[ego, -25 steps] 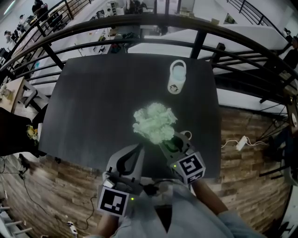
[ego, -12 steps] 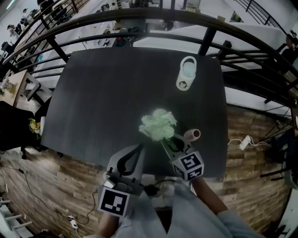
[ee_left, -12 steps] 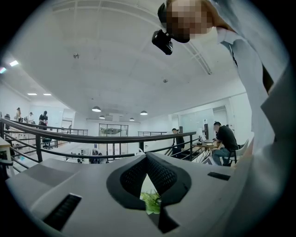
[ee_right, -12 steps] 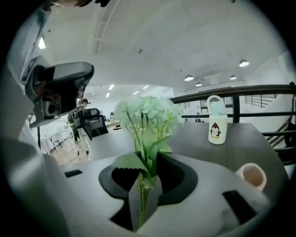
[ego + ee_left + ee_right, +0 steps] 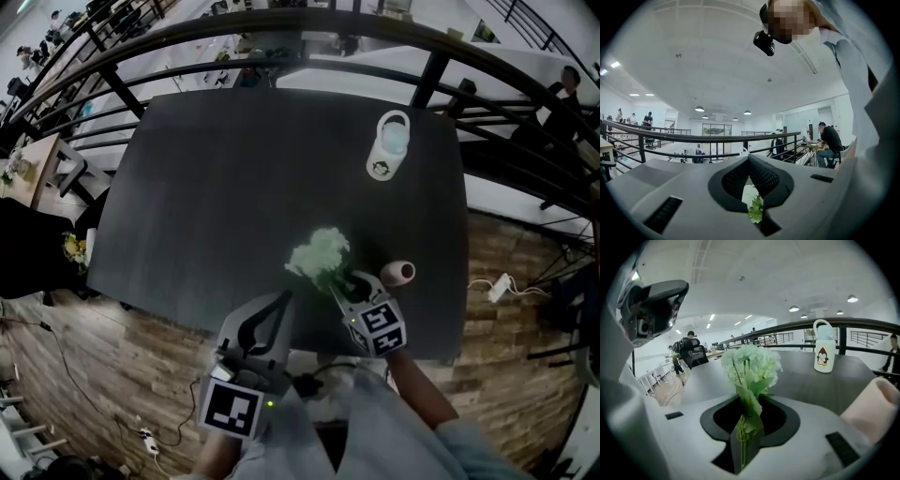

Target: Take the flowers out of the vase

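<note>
Your right gripper (image 5: pixel 345 289) has its jaws closed narrowly on the thin green stems of the pale green-and-white bunch of flowers (image 5: pixel 751 364), below the leaves. The left gripper (image 5: pixel 279 302) has its jaws together on nothing.

**Location.** The flowers are clear of the small pink vase (image 5: pixel 397 273), which sits just to the right of the right gripper. The flower head is above the near part of the dark grey table (image 5: pixel 216 187). Contact with the surface cannot be determined.

**Handling.** Expect a light, soft bunch. The stems are likely to flex and the head to crush easily. Grip only the bundled stems, never the blooms.

**Orientation.** The long axis runs from stems to head, in line with the jaws. The head points away from you.
</note>
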Tool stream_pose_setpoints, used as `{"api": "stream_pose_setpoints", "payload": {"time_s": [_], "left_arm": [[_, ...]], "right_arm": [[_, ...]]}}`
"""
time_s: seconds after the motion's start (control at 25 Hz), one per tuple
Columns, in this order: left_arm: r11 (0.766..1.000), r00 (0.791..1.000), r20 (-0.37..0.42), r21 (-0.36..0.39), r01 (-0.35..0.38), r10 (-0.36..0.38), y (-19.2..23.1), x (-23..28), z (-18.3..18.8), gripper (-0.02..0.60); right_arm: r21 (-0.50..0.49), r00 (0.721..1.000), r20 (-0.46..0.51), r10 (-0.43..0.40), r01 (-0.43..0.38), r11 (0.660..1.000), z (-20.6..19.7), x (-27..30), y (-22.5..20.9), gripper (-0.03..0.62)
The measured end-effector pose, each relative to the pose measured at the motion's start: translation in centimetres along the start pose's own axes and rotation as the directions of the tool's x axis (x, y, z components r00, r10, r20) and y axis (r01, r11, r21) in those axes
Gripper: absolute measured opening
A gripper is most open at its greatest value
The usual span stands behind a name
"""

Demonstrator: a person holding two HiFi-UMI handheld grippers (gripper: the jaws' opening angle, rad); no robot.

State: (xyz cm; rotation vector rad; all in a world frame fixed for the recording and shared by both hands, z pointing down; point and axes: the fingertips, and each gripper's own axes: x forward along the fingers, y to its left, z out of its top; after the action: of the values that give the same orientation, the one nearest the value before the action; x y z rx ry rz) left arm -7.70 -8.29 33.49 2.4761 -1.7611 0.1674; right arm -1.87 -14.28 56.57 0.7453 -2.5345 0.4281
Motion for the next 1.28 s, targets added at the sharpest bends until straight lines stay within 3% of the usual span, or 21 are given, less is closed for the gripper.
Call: {"api": "stream_pose_setpoints", "payload": {"time_s": [0.28, 0.48, 0.64, 1.08, 1.28], "left_arm": [[1.0, 1.0, -0.017, -0.005, -0.012, 0.012, 0.4, -0.1, -0.5, -0.003], [1.0, 1.0, -0.016, -0.009, -0.013, 0.013, 0.3, -0.1, -0.5, -0.003], [1.0, 1.0, -0.006, -0.005, 0.001, -0.001, 0.0, 0.1, -0.1, -0.003], [0.997, 0.997, 0.028, 0.01, 0.078, -0.078, -2.3, 1.9, 0.8, -0.003], [0.992, 0.991, 0.052, 0.024, 0.121, -0.122, -3.7, 2.9, 1.7, -0.003]], "right_arm": [[-0.014, 0.998, -0.055, -0.008, 0.008, 1.0, -1.5, 1.1, -0.2, 0.154], [-0.014, 0.999, -0.036, 0.009, -0.01, 1.0, -1.3, 1.0, 0.2, 0.229], [-0.004, 1.0, -0.016, -0.003, 0.003, 1.0, -0.7, 0.2, 0.1, 0.247], [0.038, 0.989, 0.141, -0.047, 0.042, 0.998, 4.6, -4.0, -0.4, 0.247], [0.01, 0.96, 0.267, -0.082, 0.083, 0.997, 8.6, -7.5, -1.1, 0.204]]}}
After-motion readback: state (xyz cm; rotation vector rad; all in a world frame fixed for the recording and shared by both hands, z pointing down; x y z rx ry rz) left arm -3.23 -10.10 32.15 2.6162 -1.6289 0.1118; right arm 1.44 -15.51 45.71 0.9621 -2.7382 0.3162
